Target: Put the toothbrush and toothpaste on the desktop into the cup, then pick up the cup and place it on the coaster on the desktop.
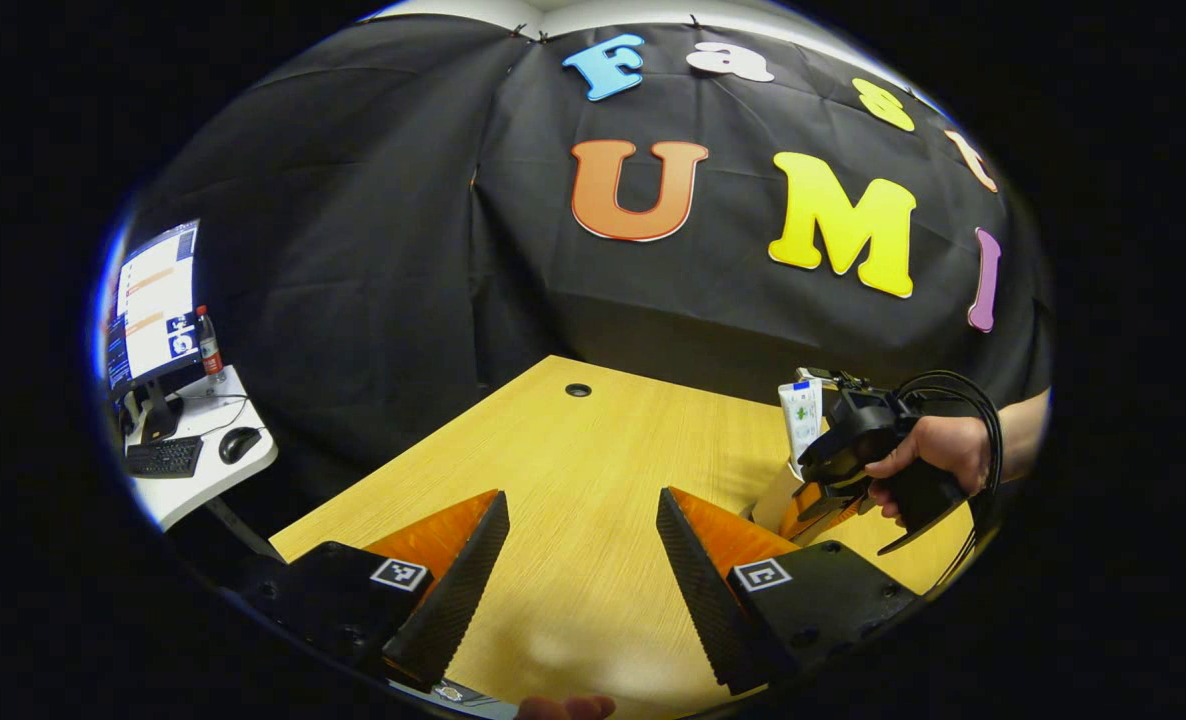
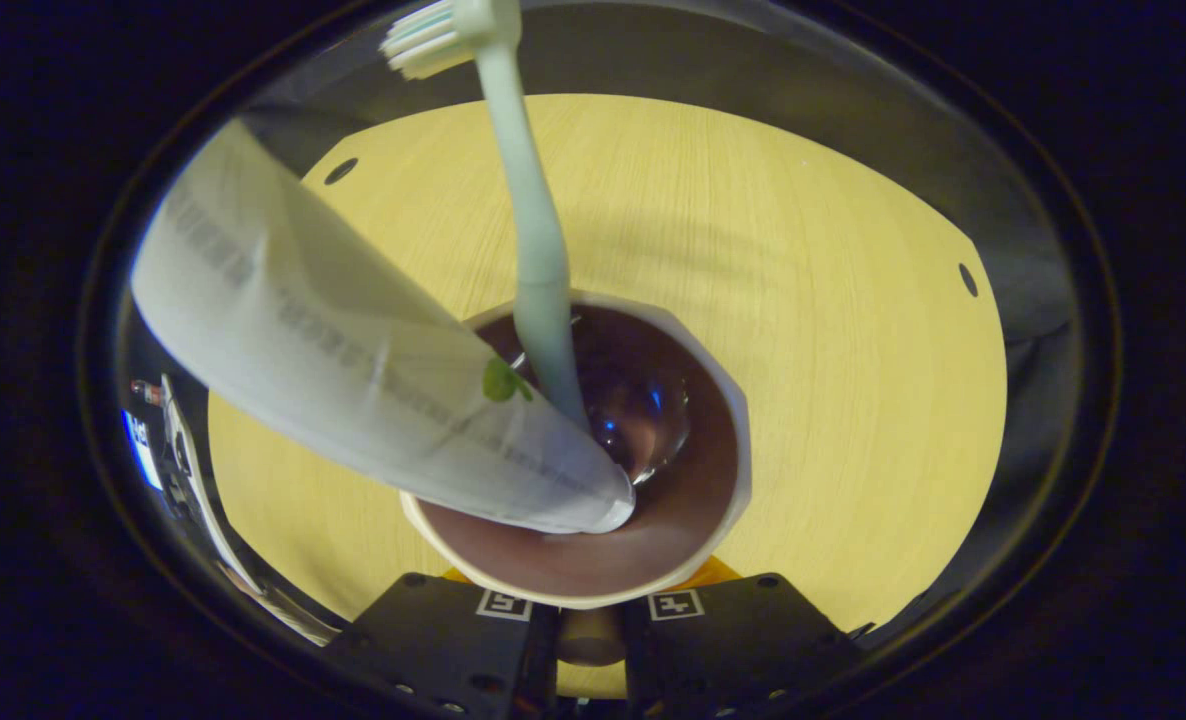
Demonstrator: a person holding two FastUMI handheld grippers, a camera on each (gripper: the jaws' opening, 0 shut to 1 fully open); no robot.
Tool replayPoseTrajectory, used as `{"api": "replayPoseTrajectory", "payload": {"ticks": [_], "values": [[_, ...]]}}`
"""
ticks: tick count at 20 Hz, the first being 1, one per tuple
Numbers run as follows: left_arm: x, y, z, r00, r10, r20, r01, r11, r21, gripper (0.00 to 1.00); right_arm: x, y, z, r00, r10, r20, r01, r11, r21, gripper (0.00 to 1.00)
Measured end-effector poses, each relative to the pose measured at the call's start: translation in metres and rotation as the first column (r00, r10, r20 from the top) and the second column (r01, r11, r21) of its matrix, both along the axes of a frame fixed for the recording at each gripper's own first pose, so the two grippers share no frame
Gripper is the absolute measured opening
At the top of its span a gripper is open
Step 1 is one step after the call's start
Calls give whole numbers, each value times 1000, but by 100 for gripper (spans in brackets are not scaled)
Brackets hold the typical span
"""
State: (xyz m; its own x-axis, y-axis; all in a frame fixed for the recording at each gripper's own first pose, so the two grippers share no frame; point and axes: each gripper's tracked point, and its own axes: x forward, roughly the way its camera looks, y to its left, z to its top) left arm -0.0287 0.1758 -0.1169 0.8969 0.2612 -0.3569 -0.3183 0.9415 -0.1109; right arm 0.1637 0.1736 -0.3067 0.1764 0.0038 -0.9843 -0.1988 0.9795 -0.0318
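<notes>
I look straight down into a white cup (image 2: 734,400) with a dark inside, standing over the wooden table (image 2: 833,300). A pale green toothbrush (image 2: 538,250) stands in it, bristles up, and a white toothpaste tube (image 2: 353,370) leans in from the left. My right gripper (image 2: 593,625) is closed on the cup's near wall at the rim. In the left gripper view a hand (image 1: 938,450) holds that right gripper (image 1: 833,480) at the cup (image 1: 775,505), with the toothpaste tube (image 1: 801,420) sticking up. My left gripper (image 1: 581,497) hangs open over bare table.
A white side table (image 1: 203,470) at the far left carries a monitor (image 1: 153,305), keyboard (image 1: 163,456), mouse (image 1: 240,443) and bottle (image 1: 209,345). The wooden table has a cable hole (image 1: 578,390) near its far edge. Black cloth walls the booth behind.
</notes>
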Motion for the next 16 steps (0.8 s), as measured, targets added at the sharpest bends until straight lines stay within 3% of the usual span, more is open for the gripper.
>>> {"api": "replayPoseTrajectory", "payload": {"ticks": [6, 8, 9, 11, 12, 16], "values": [[-1, 6, 4, 1000, 9, 5, -9, 1000, 11, 95, 1, 1, -9, 999, -21, -29, 21, 1000, 1, 26], [3, 1, 3, 1000, -5, 1, 5, 1000, 7, 95, -1, 3, -7, 999, -36, -29, 36, 999, 19, 34], [6, -1, 5, 1000, -15, 3, 15, 1000, 10, 95, -3, 5, -4, 998, -52, -29, 53, 998, 35, 44], [9, -11, 11, 999, -45, 10, 45, 999, 18, 95, -8, 4, 5, 997, -71, -19, 72, 995, 65, 74], [14, -16, 14, 998, -63, 15, 62, 998, 23, 95, -11, 4, 11, 997, -81, -6, 81, 993, 82, 98], [32, -46, 30, 987, -153, 39, 152, 988, 33, 95, -36, -12, 56, 991, -118, 64, 107, 983, 148, 96]]}}
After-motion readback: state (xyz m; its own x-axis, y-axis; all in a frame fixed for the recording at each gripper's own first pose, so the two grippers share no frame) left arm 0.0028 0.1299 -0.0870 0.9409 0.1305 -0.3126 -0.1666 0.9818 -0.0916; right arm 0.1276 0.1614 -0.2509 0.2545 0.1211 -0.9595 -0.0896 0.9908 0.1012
